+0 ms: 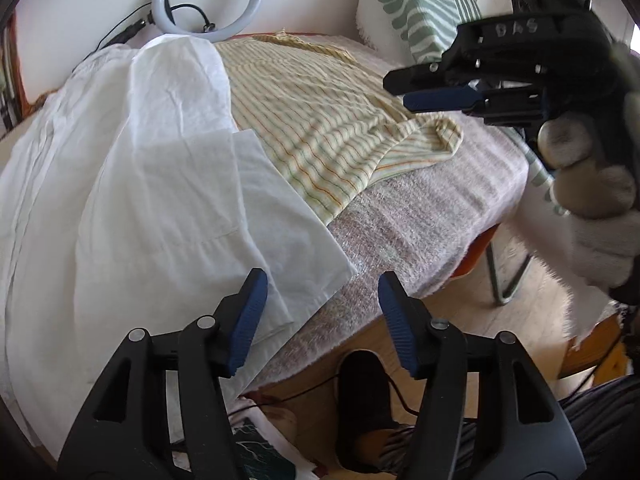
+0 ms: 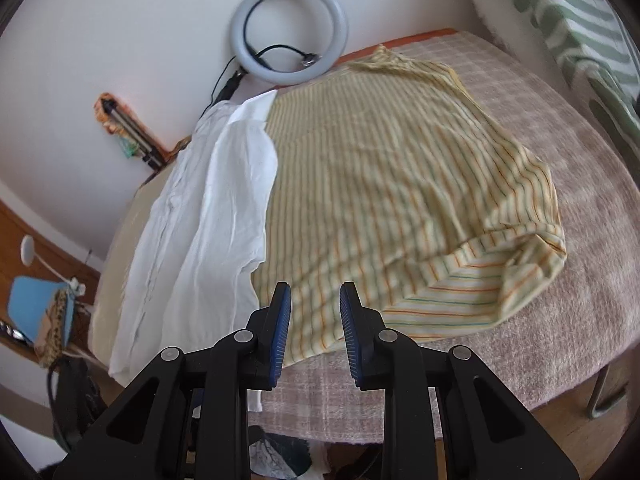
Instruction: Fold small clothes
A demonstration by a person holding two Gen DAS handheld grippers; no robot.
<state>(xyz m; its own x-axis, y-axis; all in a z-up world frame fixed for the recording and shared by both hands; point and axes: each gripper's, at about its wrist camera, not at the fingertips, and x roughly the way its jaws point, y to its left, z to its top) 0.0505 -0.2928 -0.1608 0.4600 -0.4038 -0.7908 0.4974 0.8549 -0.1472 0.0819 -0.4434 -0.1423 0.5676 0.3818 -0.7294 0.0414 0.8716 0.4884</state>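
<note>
Left tool (image 1: pixel 322 312): spread wide, nothing between the pads, hovered over the near edge of the counter (image 1: pixel 420 216) just off the white garment's corner. Not touching fabric as far as visible.

Right tool (image 2: pixel 315 322): pads apart with a moderate gap, empty, hovered above the near hem of the striped shirt (image 2: pixel 384 184). Also seen from the left wrist view at upper right (image 1: pixel 434 90), held in a light-gloved hand (image 1: pixel 592 184); pads there edge-on, gap hard to read from that angle.

White garment (image 1: pixel 132 184): lay on the left part of the counter, partly folded, one layer doubled over the rest, near corner flat close to the counter edge. In the right wrist view (image 2: pixel 224 208) ran front to back along the striped shirt's left side, overlapping its edge.

Striped shirt (image 1: pixel 320 120): yellow with thin orange and green stripes, spread flat mid-counter, right near corner rumpled and turned over, showing the inside.

Counter covered by a pinkish-beige checked towel (image 2: pixel 560 320), bare on the right and near side.

Behind: ring light (image 2: pixel 288 26) leaned against the wall, cable attached. Green-and-white striped cushion (image 1: pixel 420 4) at the far right. Wooden floor (image 1: pixel 460 320) below the counter edge.
</note>
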